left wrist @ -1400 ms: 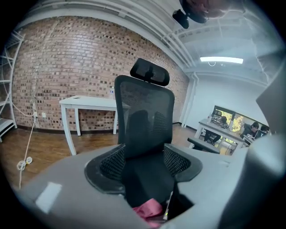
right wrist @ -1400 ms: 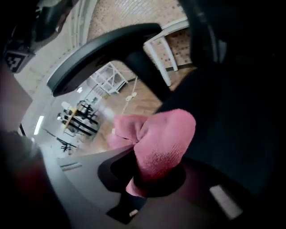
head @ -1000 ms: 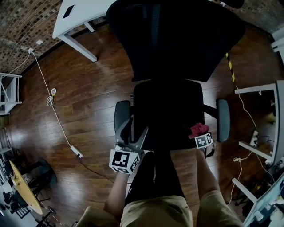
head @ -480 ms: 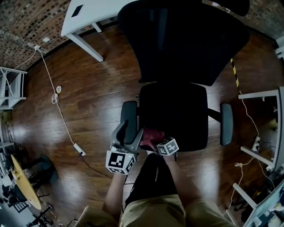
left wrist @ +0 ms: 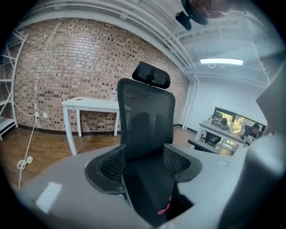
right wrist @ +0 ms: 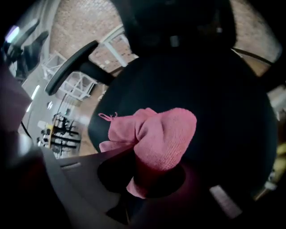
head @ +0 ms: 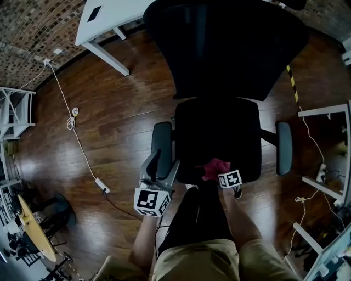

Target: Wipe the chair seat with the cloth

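**A:** Where was the pink cloth [head: 215, 168] found?

**B:** It was found on the near edge of the chair seat [head: 219, 126], about the middle of that edge. It was seen lying against the black surface. How firmly it was pressed there could not be told.

**A:** By what was it held?

**B:** It was held by the right gripper [head: 222, 174]. In the right gripper view the jaws were seen closed on a bunched fold of the cloth. The rest of the cloth was pushed out in front of them as a rounded lump, and a loose corner was spread to the left.

**A:** And how was the left gripper [head: 162, 164] placed?

**B:** It was kept at the near left of the chair, just beside the left armrest [head: 160, 140]. Its jaws were seen apart and nothing was gripped by them. Through the gap, the seat and the tall backrest [head: 230, 49] could be seen farther away, and a small pink piece of the cloth was noticed low in that view.

**A:** What else was observed around the chair?

**B:** The right armrest [head: 284, 149] was seen at the right side of the seat. A white table [head: 107, 13] was placed at the far left, near a brick wall [head: 27, 27]. A white cable [head: 74, 140] was laid across the wooden floor [head: 120, 110] on the left.
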Tool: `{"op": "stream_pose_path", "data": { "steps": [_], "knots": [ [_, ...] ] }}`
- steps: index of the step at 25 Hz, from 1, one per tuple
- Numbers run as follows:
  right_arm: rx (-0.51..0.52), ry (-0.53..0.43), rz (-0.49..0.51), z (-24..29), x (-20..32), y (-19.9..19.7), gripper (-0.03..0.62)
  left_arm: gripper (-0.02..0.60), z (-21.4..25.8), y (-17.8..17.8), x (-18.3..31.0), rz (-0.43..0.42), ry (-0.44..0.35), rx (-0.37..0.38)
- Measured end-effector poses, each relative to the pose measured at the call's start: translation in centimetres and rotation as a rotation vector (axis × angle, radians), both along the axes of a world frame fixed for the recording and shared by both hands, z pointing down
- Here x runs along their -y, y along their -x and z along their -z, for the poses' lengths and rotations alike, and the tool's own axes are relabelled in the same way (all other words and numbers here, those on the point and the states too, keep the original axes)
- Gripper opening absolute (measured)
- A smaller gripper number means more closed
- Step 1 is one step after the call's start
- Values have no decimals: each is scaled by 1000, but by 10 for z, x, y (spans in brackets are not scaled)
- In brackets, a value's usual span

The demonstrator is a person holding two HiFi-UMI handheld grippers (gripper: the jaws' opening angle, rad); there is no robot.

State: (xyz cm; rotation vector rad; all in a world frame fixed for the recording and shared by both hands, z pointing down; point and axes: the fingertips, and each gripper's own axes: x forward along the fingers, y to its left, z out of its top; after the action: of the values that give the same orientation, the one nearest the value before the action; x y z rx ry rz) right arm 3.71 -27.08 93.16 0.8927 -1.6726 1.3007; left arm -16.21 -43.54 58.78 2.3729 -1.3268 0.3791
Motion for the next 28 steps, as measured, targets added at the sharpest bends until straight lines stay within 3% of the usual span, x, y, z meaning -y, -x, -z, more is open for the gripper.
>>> {"op": "stream_pose_path", "data": {
  "steps": [3, 5, 9, 11, 13, 15, 19, 22, 25, 28],
  "knots": [
    [-114, 1, -196, 8, -10, -131, 40, 256, -7, -11, -4, -14, 4, -26],
    [-180, -20, -247, 18, -8, -186, 40, 258, -12, -18, -5, -37, 5, -31],
    [-371, -17, -175, 33, -11, -241, 40, 258, -10, -29, -2, -64, -4, -34],
    [-374, -33, -196, 36, -10, -237, 38, 258, -4, -30, 0, -70, -18, -33],
    [-306, -81, -202, 43, -6, -208, 38, 258, 0, -29, 2, -72, -25, -28],
    [-177, -132, -159, 46, -1, -151, 38, 258, -1, -26, 3, -67, -30, -22],
    [194, -163, -9, 52, -5, 23, 38, 258, -3, -19, -1, -44, -29, -22],
    [377, -112, 191, 55, -29, 149, 38, 258, -4, -13, -9, -28, -13, -15],
    [422, -91, 335, 58, -44, 224, 38, 258, -4, -8, -16, -20, 0, -6],
    [293, -76, 405, 40, -41, 221, 38, 258, -4, -3, -19, -26, -2, 4]
  ]
}}
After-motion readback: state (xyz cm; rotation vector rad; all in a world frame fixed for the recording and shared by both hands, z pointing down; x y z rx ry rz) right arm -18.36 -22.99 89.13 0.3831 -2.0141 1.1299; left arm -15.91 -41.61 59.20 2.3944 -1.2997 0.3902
